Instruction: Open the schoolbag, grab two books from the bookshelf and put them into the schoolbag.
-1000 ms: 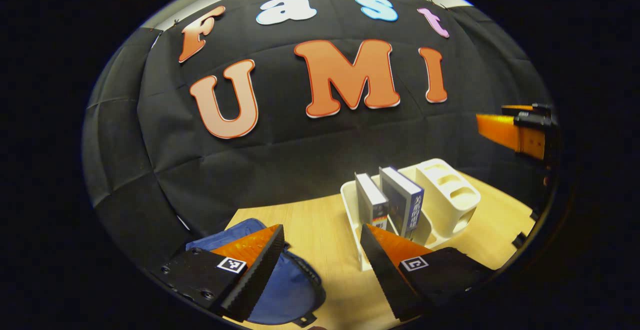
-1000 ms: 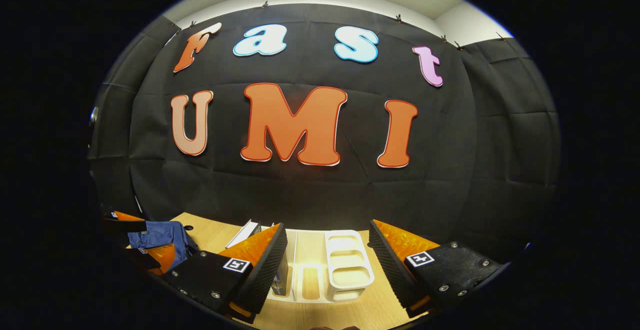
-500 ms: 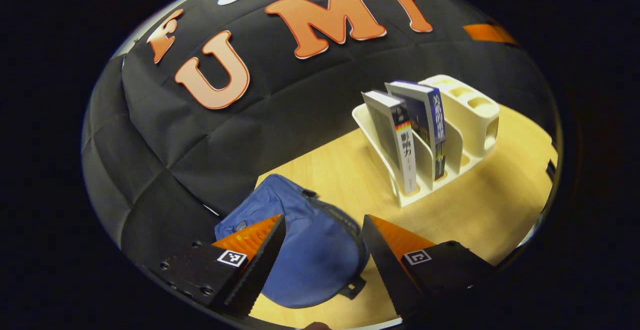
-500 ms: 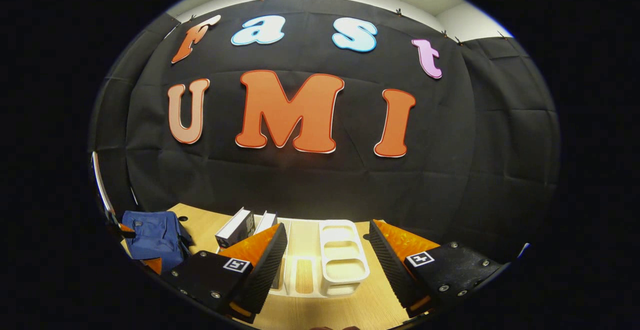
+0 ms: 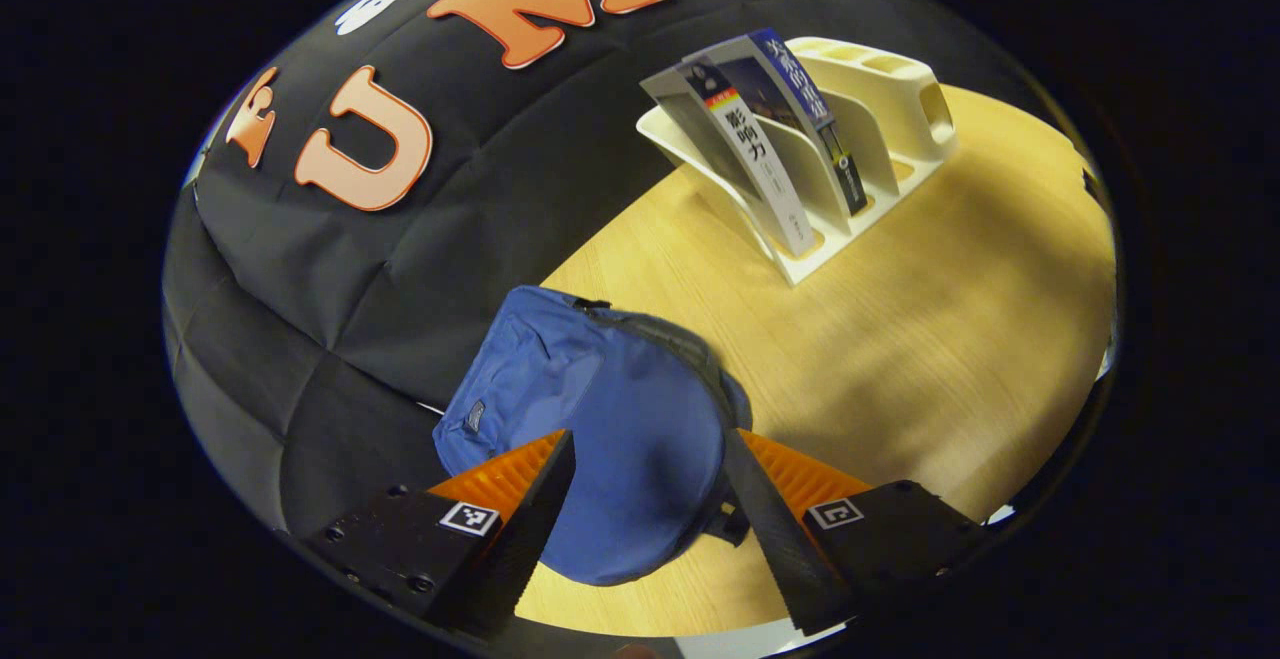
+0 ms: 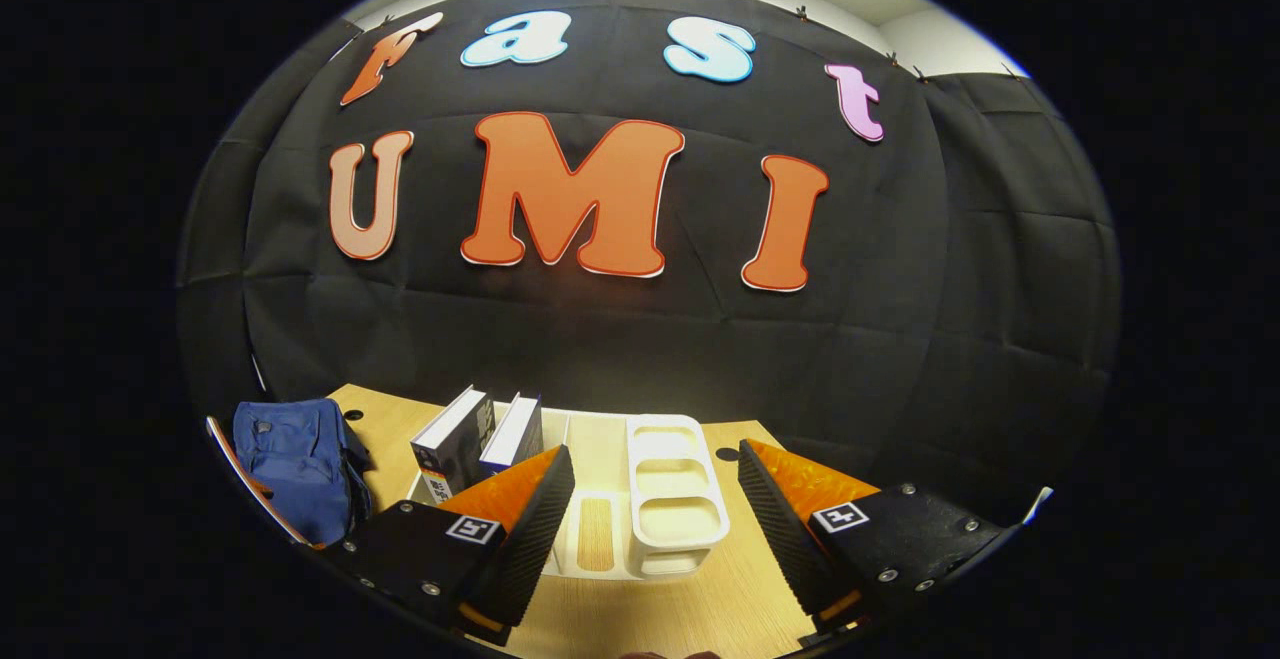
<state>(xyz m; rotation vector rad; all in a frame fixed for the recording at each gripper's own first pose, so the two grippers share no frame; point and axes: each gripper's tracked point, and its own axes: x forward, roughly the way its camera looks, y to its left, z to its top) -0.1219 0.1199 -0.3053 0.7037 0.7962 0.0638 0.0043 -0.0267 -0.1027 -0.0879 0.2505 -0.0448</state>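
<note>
A blue schoolbag lies flat on the wooden table, its dark zipper running along the upper right side and looking closed. My left gripper hovers open just above the bag's near end. Two books lean in a cream bookshelf rack farther back on the right. In the right gripper view, my right gripper stands open in front of the rack, with the two books to its left and the schoolbag at the far left.
The black cloth wall rises close behind the bag and the rack. The light wooden table stretches to the right of the bag. The rack's right part has several open pen compartments. A small hole marks the tabletop behind the rack.
The left gripper view has tipped downward and closed in on the schoolbag, which now lies between the fingers. The right gripper view has tipped down slightly, showing more of the rack and books.
</note>
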